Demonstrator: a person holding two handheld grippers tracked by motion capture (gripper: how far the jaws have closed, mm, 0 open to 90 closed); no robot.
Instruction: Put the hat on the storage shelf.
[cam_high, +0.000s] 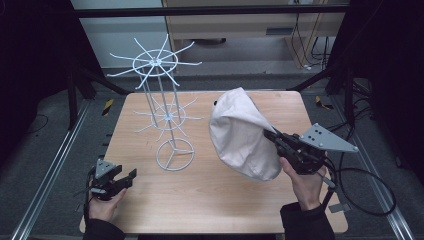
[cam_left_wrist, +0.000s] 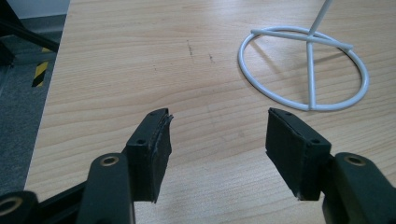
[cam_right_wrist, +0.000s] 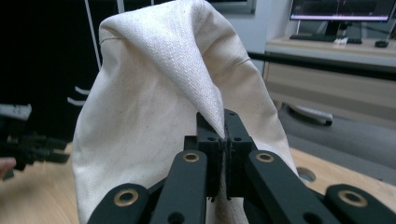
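Cream cloth hat (cam_right_wrist: 154, 107), no readable label, hangs pinched in right gripper (cam_right_wrist: 223, 135).

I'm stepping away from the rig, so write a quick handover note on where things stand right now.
Right gripper: shut on a fold of the cream cloth hat, holding it up above the wooden table.
Left gripper: open, holding nothing, low over the table's near left corner.
White wire rack with spoke arms: upright at the table's left centre, nothing hanging on it.
Done: hat gripped and raised.
Left: probably carrying the hat over and hanging it on the rack.
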